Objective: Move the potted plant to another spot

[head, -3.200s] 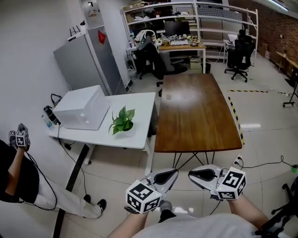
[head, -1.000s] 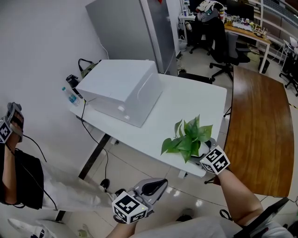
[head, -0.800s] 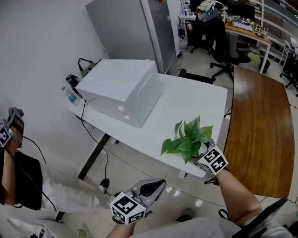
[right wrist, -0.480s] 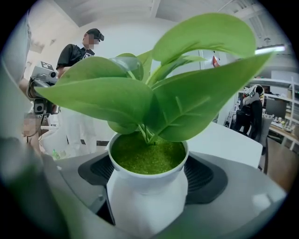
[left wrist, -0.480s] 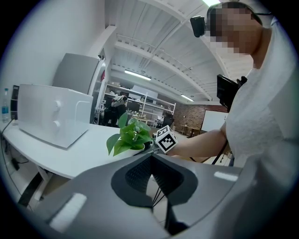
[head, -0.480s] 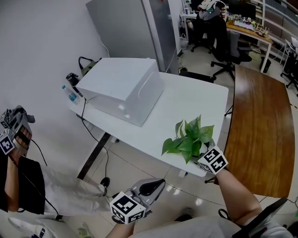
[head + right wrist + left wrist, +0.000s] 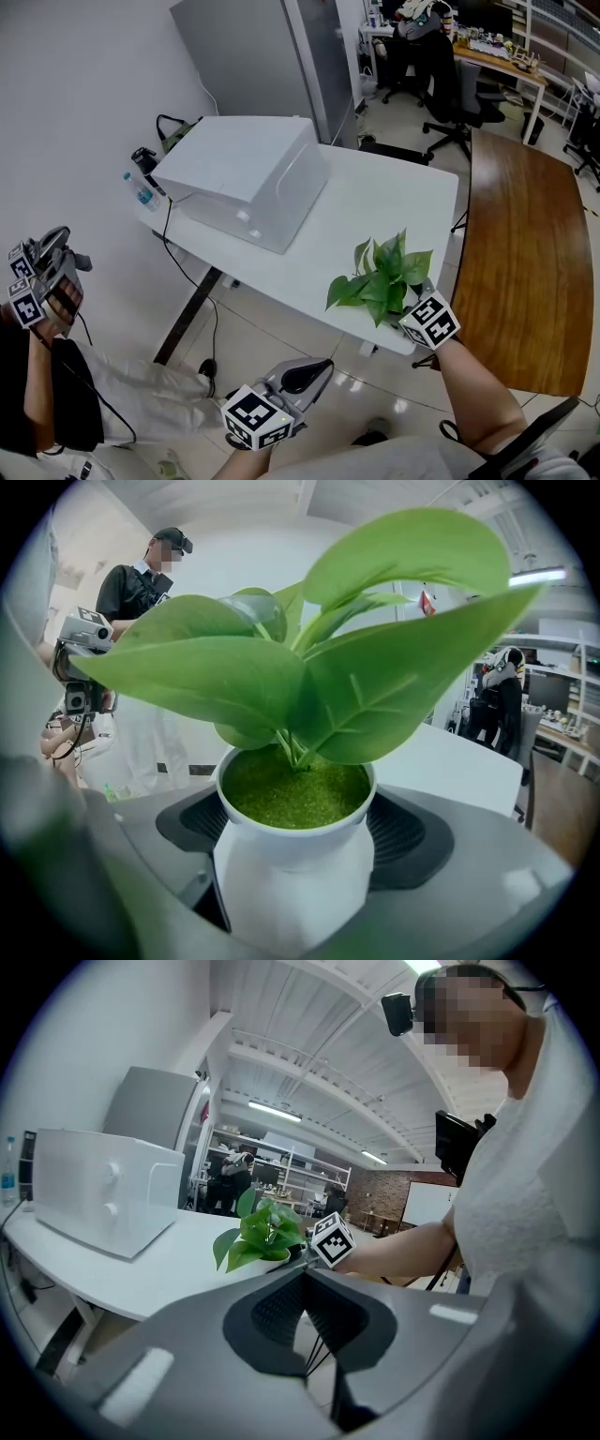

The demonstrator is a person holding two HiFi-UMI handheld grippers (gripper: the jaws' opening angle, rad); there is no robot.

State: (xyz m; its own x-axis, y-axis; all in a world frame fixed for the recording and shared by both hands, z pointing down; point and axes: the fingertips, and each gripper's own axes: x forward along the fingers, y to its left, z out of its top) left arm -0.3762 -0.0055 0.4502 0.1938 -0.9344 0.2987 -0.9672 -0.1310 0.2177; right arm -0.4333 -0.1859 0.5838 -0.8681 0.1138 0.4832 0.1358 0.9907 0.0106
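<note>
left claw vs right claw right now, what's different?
The left claw is shut on nothing; the right claw is closed around the white pot of the potted plant. The left claw hangs below the white table edge, over the floor; the right claw is at the table's near corner. Both carry a marker cube.

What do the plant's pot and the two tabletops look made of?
Pot: white, smooth, faceted below the rim, matte with a soft sheen; ceramic or plastic, can't tell which. White tabletop: flat, uniform, satin; likely laminate. Brown tabletop: visible grain streaks, glossy reflections; varnished wood or wood veneer.
</note>
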